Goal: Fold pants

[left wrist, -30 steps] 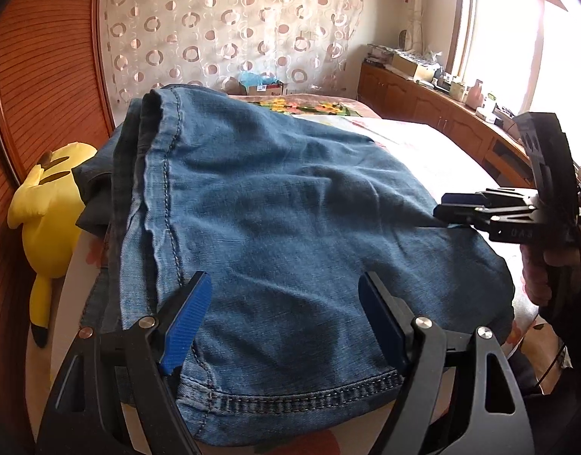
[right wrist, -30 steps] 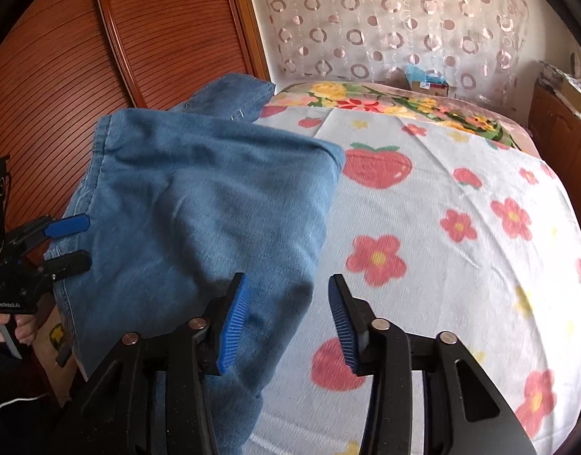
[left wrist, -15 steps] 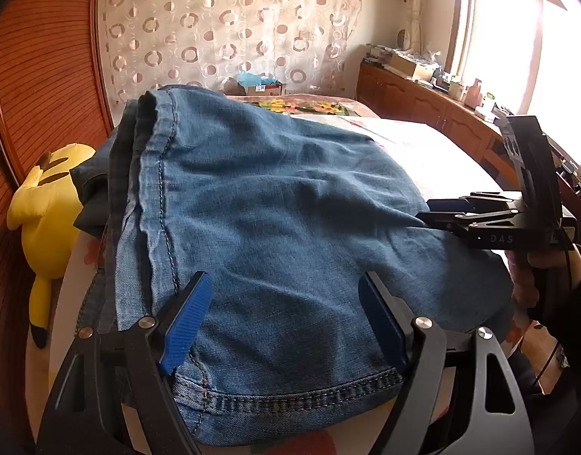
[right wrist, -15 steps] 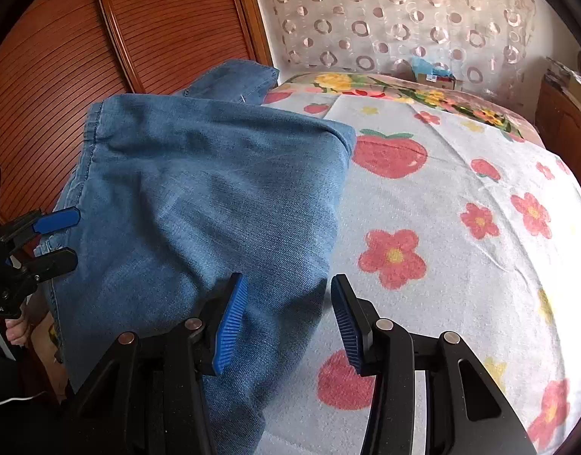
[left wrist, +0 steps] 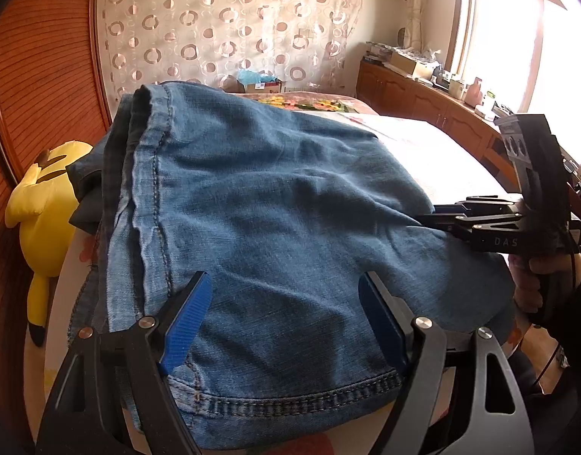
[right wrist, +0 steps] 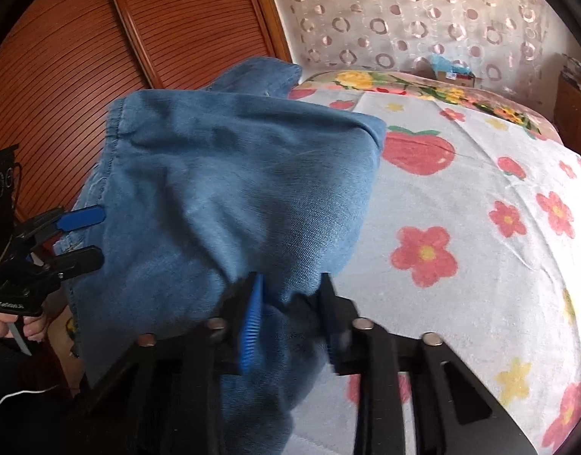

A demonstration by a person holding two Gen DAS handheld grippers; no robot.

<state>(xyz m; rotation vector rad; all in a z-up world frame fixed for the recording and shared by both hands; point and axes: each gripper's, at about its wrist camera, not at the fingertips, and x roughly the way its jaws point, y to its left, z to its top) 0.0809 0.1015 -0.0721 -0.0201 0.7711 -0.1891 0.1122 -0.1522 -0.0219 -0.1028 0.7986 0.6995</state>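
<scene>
Sunlit bedroom: on the flowered bedspread [right wrist: 461, 197] lie the folded blue jeans [left wrist: 275, 227], at the bed's edge beside the wood-panelled wall. We hold our left gripper [left wrist: 286, 318] over the hem with jaws wide apart, touching nothing. Our right gripper [right wrist: 290, 303] has just been closing and now pinches a fold of denim.

We saw a bed [right wrist: 461, 197] covered by a white flower-and-strawberry blanket [right wrist: 480, 265]; folded blue jeans [right wrist: 222, 189] lay on the blanket's edge nearest the wooden headboard [right wrist: 184, 19].
</scene>
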